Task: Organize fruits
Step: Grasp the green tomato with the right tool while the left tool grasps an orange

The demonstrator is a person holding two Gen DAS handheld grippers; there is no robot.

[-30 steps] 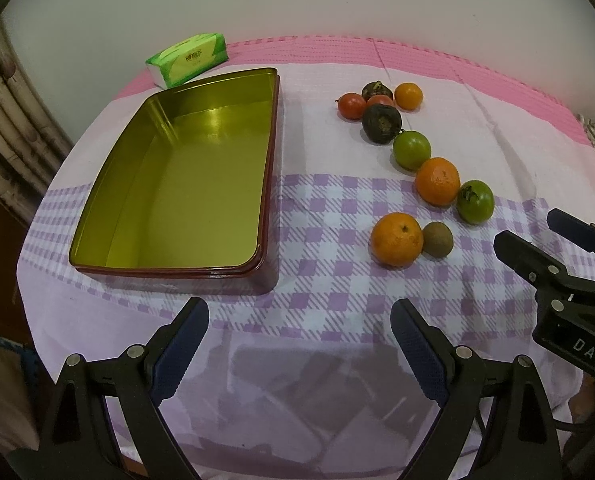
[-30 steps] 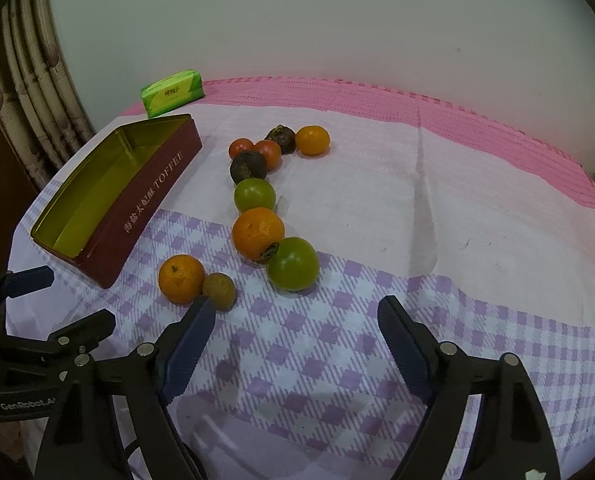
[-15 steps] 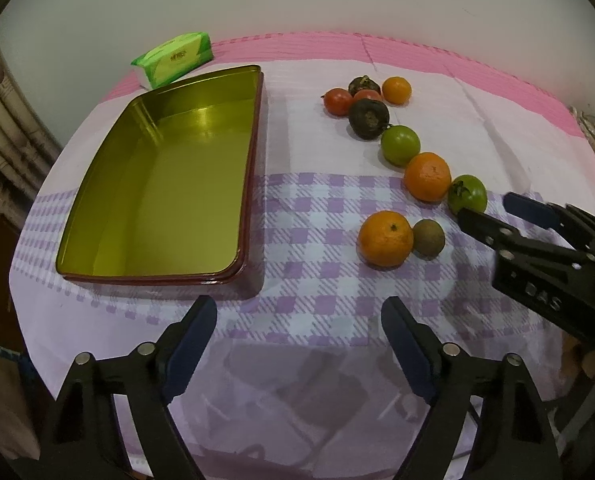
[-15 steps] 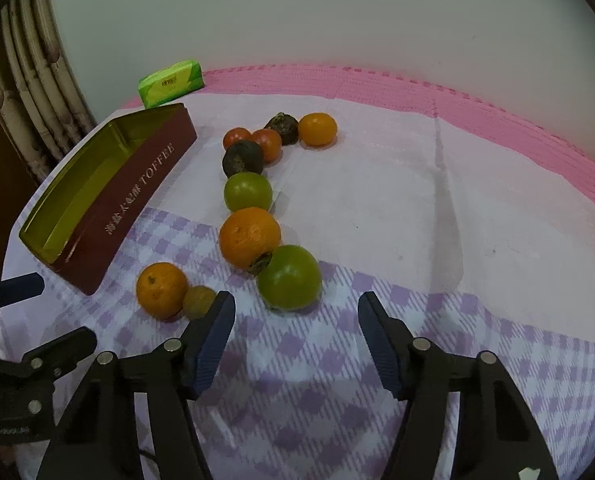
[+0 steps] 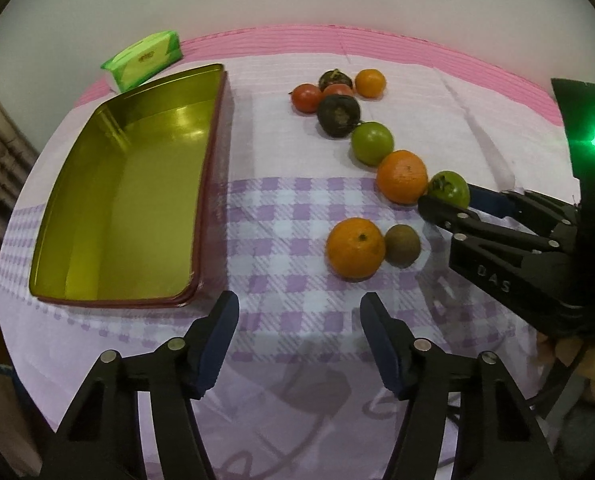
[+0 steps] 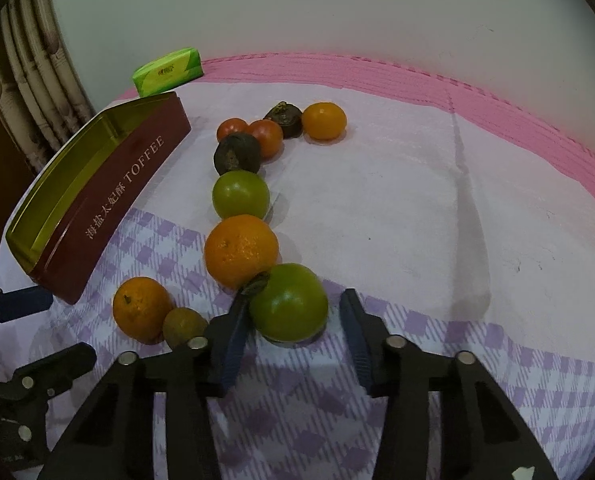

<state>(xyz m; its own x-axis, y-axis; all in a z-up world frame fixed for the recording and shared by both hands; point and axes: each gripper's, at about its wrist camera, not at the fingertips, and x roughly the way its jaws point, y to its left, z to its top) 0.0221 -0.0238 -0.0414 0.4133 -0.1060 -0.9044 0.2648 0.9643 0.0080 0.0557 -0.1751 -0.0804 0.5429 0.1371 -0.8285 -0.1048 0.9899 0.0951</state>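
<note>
While the right gripper [image 6: 293,316] is held low over the checked cloth [image 6: 437,380], its jaws are spread on either side of the green fruit [image 6: 289,304], which lies between the blue pads; whether either pad touches the skin cannot be told. This fruit is pressed against a large orange [image 6: 241,250] just behind it, at the near end of a curved row of fruits. A smaller orange [image 6: 141,307] and a brown kiwi [image 6: 183,326] are seen just left of the near finger. The left gripper [image 5: 299,322] is held open above bare cloth, with nothing between its pads, near the corner of the gold-lined tin [image 5: 213,160]. A green tissue pack [image 5: 145,58] is seen beyond the tin.
</note>
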